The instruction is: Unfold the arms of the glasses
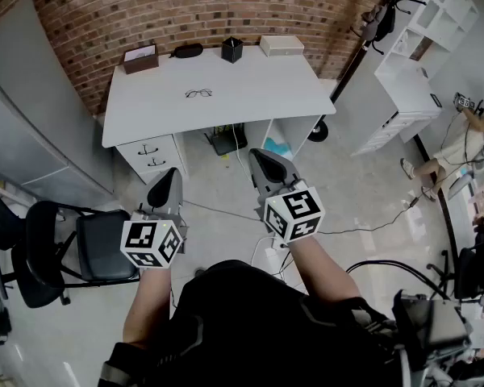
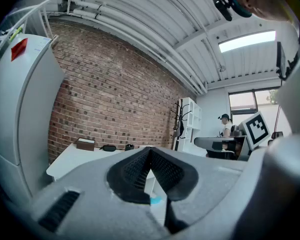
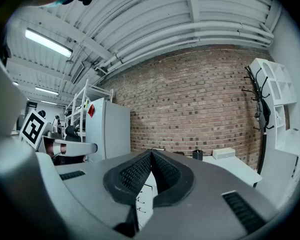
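A pair of thin dark-framed glasses [image 1: 198, 93] lies near the middle of the white desk [image 1: 145, 111], which stands against the brick wall. I hold both grippers level over the floor, well short of the desk. My left gripper [image 1: 168, 176] is shut with nothing between its jaws, and its pads meet tip to tip in the left gripper view [image 2: 149, 149]. The right gripper [image 1: 260, 156] is likewise shut and empty, with its jaws pressed together in the right gripper view [image 3: 151, 152]. The glasses are too small to make out in either gripper view.
Along the desk's back edge stand a brown box [image 1: 140, 58], a black case [image 1: 186, 50], a black cup [image 1: 232, 49] and a white box [image 1: 281, 45]. A black chair [image 1: 73, 248] is at my left. A white shelf unit [image 1: 411, 71] is at the right. Cables run across the floor.
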